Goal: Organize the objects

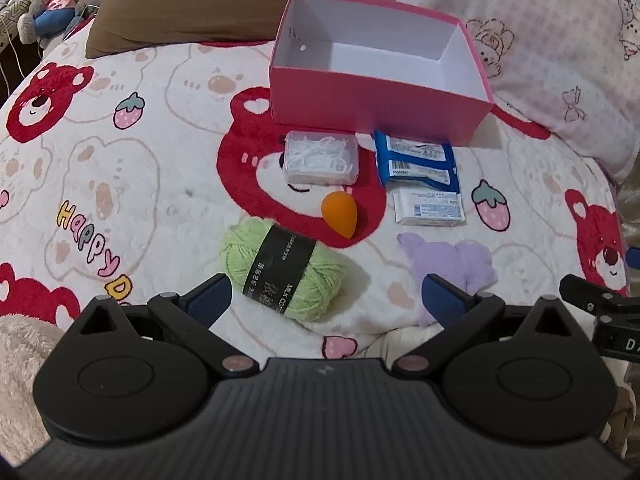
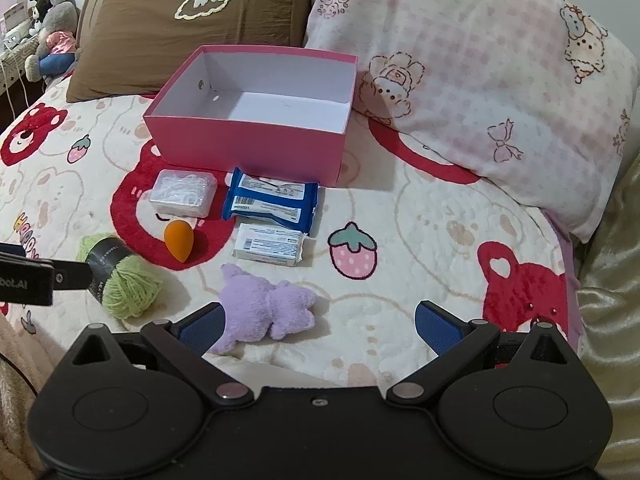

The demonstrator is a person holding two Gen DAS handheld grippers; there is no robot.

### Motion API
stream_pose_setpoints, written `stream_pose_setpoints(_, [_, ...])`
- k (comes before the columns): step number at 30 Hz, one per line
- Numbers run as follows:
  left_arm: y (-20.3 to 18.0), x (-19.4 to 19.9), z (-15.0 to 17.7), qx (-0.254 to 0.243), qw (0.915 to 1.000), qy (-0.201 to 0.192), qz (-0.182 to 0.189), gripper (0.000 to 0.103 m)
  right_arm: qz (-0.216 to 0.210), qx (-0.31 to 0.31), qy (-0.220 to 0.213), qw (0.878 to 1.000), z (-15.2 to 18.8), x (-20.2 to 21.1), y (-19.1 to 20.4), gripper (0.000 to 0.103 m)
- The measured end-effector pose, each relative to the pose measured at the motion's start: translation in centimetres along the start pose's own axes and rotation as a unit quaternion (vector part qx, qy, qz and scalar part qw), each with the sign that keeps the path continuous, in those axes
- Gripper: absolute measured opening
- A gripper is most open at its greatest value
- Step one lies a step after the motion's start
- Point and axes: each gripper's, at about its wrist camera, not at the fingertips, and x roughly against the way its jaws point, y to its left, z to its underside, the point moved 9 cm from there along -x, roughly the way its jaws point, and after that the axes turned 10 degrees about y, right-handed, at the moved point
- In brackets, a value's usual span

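Both 2-finger grippers, left (image 1: 326, 294) and right (image 2: 318, 322), gape released near fuzzy yarn (image 1: 282, 270), a plush (image 2: 266, 310) and a far cardboard box (image 2: 256, 120).

- Soft, even indoor light; both views moderately bright and sharp.
- Faint shadows fall right of the open pink cardboard box (image 1: 376, 98) and green yarn ball (image 1: 280, 270).
- Fisheye bends the edges; the corners go black.

black grippers (image 1: 326, 294) with blue-padded jaws, silver rivets.

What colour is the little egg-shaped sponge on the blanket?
The sponge is plain orange, with no pattern. It shows best in the left wrist view.
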Motion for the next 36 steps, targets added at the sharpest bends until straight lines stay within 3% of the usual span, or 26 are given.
stream_pose_setpoints(5, [-0.1, -0.3, -0.3, -0.006, 0.9999, 0.01, -0.006, 0.103, 0.001, -0.001, 0.0, 1.0, -0.2, -0.1, -0.3, 0.102])
stream_pose_setpoints(10, [-0.7, 0.1, -0.8, -0.011, 0.9997, 0.016, 0.012, 0.102, -0.007, 0.004, 0.003, 1.0, -0.4, -0.4, -0.4, 0.102])
stream_pose_setpoints(17, [-1.2, 1.4, -0.9, -0.026, 0.9996, 0.015, 0.0, 0.102, -0.006, 0.005, 0.0, 1.0, -0.7, -0.3, -1.0, 0.102])
stream_pose_setpoints(21, [-1.0, 1.6, -1.0, -0.027, 0.9992, 0.014, -0.027, 0.101, -0.006, 0.005, 0.0, 1.0, -0.7, -0.3, -1.1, 0.102])
stream_pose_setpoints(26, [-1.1, 1.6, -1.1, -0.023, 0.9994, 0.021, -0.013, 0.101, -0.005, 0.009, 0.0, 1.0, -0.5, -0.3, -1.5, 0.102])
stream_pose_setpoints(32, [-1.5, 2.3, -1.5, -0.041, 0.9985, 0.004, -0.036, 0.102, -0.009, 0.017, 0.001, 1.0, -0.7, -0.1, -1.7, 0.102])
stream_pose_setpoints(36, [-1.8, 2.5, -1.6, -0.067, 0.9945, -0.012, -0.08, 0.102, -0.011, 0.025, 0.0, 1.0, -1.0, 0.0, -1.4, 0.102])
